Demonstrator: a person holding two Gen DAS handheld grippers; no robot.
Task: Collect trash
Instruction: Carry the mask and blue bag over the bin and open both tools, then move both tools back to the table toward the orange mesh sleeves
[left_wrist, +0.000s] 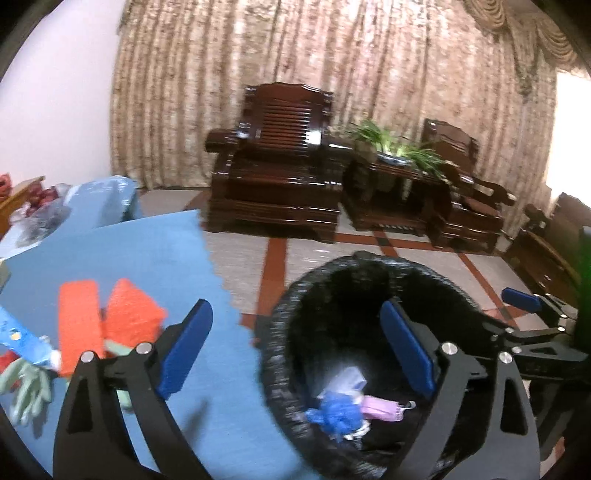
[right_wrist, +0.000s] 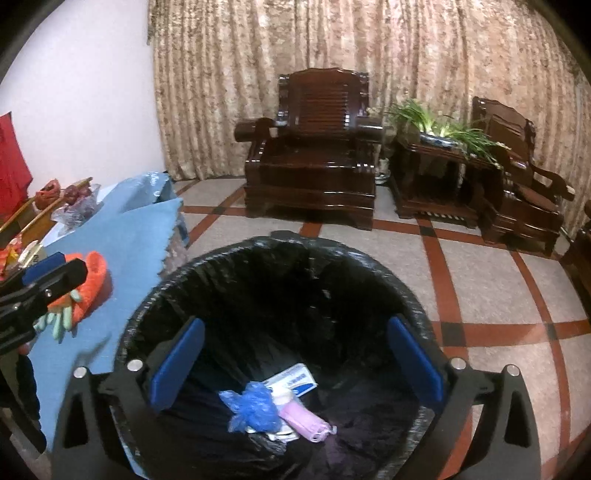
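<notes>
A bin lined with a black bag (left_wrist: 295, 295) (right_wrist: 229, 266) stands on the floor beside a table under a blue cloth (left_wrist: 147, 258) (right_wrist: 122, 240). At the bin's bottom lie a crumpled blue plastic piece (left_wrist: 338, 410) (right_wrist: 251, 406), a pink mask (left_wrist: 380, 408) (right_wrist: 306, 421) and a white-and-blue packet (right_wrist: 295, 380). My left gripper (left_wrist: 295, 347) is open and holds nothing, straddling the bin's left rim and the table edge. My right gripper (right_wrist: 295, 363) hangs open over the bin's mouth, with nothing between its pads. Orange gloves with green fingers (left_wrist: 122, 317) (right_wrist: 88, 284) lie on the cloth.
A blue wrapper (left_wrist: 18, 339) lies on the table's left. Clutter and bags (right_wrist: 74, 206) sit at the table's far end. Two dark wooden armchairs (right_wrist: 314, 166) and a side table with a plant (right_wrist: 436, 147) stand before a curtain across the tiled floor (right_wrist: 498, 314).
</notes>
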